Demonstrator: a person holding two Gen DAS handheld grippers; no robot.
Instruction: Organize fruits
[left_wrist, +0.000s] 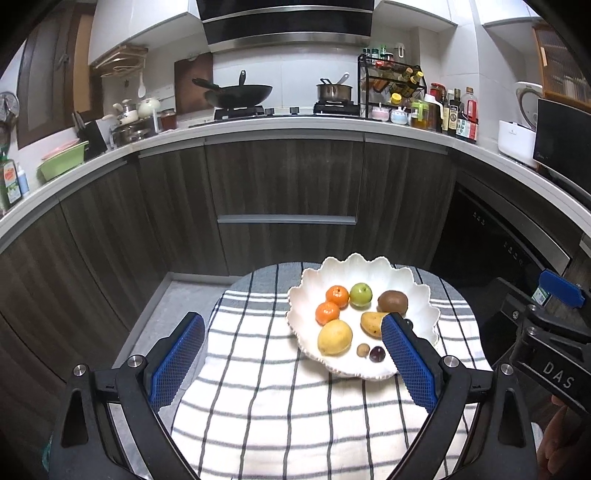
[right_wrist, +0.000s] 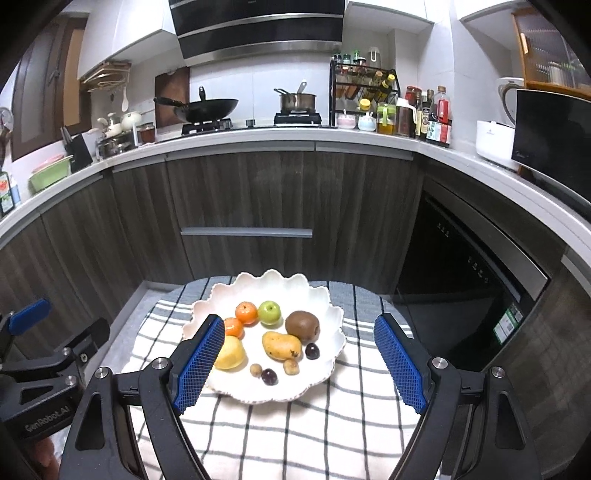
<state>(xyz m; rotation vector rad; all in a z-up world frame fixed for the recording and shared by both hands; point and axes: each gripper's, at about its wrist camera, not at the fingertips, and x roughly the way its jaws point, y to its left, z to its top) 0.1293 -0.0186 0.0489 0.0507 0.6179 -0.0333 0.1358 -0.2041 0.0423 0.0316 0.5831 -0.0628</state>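
A white scalloped plate (left_wrist: 413, 291) (right_wrist: 325, 302) on a striped cloth holds two oranges (left_wrist: 337, 296) (right_wrist: 246, 312), a green apple (left_wrist: 360, 294) (right_wrist: 269, 312), a kiwi (left_wrist: 392, 302) (right_wrist: 302, 325), a mango (left_wrist: 371, 323) (right_wrist: 281, 345), a yellow lemon (left_wrist: 334, 336) (right_wrist: 231, 353), dark grapes (left_wrist: 377, 354) (right_wrist: 312, 350) and small brown longans (left_wrist: 362, 350) (right_wrist: 256, 369). My left gripper (left_wrist: 293, 363) is open and empty, above the cloth just left of the plate. My right gripper (right_wrist: 299, 365) is open and empty, hovering over the plate's near side.
The round table (left_wrist: 258, 280) carries a grey-striped cloth (left_wrist: 273, 413) (right_wrist: 295, 435). Dark wood cabinets (left_wrist: 284, 177) and a dishwasher (right_wrist: 469, 273) stand behind it. The counter holds a wok (left_wrist: 238, 94), pot (left_wrist: 334, 91) and bottles (left_wrist: 454, 110).
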